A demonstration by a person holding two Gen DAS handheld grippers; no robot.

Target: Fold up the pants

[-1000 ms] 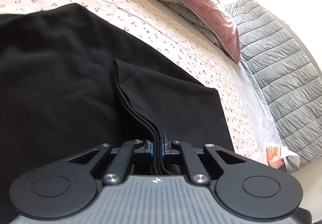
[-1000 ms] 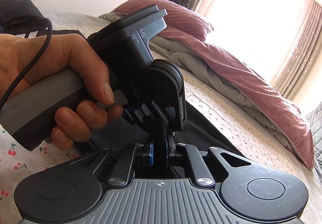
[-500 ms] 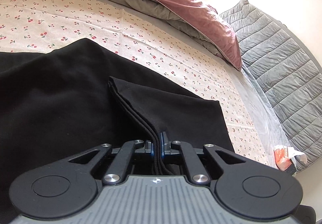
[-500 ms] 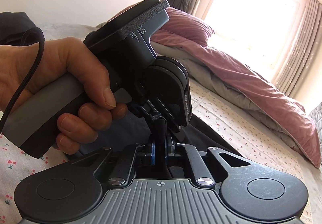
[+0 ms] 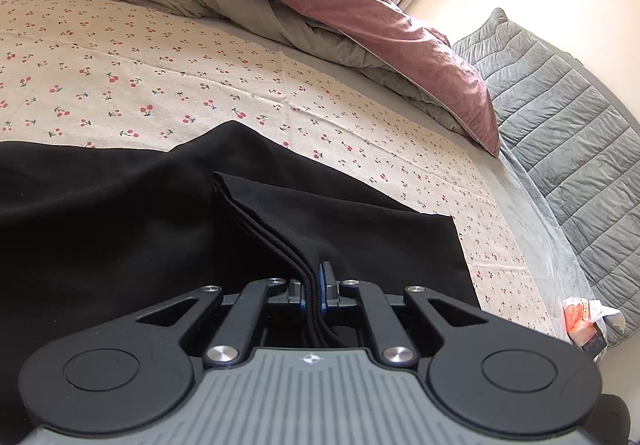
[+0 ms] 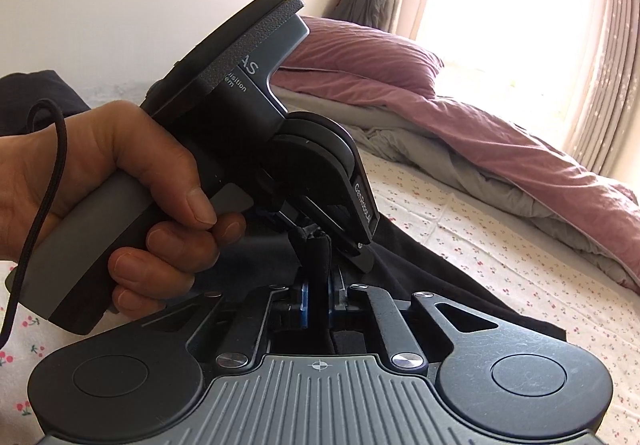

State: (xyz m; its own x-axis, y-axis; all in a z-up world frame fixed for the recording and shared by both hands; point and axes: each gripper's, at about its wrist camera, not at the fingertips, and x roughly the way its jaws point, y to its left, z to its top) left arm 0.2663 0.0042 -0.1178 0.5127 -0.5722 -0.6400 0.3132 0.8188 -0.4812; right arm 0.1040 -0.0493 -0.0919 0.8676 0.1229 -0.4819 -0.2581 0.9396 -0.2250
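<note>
two tongs (image 5: 314, 287) (image 6: 318, 291) (both clamped), one pants (image 5: 120, 213)

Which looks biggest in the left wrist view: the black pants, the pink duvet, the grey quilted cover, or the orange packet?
1. Black pants, though they lie nearest the camera, which inflates them.
2. Pink duvet and grey quilted cover: they look too alike to rank, and both are cut off by the frame.
3. Orange packet, clearly smallest.

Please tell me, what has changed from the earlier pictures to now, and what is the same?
Both grippers carried the black pants on across the cherry-print sheet towards the pink duvet, rising a little; more sheet now shows beyond the cloth. Nothing was grasped or released. The left gripper and the right gripper stay clamped on the edge, side by side.
</note>
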